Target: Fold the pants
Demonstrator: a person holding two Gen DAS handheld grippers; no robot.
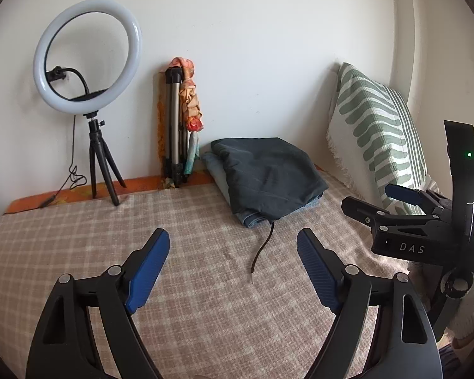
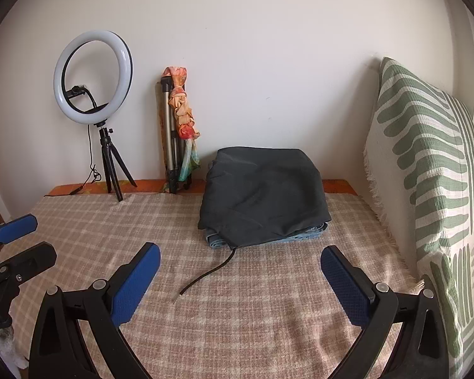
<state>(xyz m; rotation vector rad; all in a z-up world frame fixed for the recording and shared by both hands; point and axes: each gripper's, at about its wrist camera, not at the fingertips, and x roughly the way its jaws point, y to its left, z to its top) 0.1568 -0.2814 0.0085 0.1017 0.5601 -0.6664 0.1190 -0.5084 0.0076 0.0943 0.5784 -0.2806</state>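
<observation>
Your left gripper [image 1: 233, 254] and right gripper [image 2: 240, 267] both hang over the checked blanket [image 2: 237, 315], fingers spread wide, holding and touching nothing. A thin black drawstring [image 2: 207, 273] trails toward you from the pants [image 2: 262, 195], which sit folded in a stack just in front of the wall [image 2: 252, 63]. Expect soft, light, limp cloth: judge it'll sag and slide. Pinch a thick hem or waistband edge, not the cord.

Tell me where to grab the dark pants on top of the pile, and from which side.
Take the dark pants at their near edge, coming from the front: there the fabric overhangs the blue garment beneath and the drawstring trails out. Both tools, left and right, are open.
</observation>
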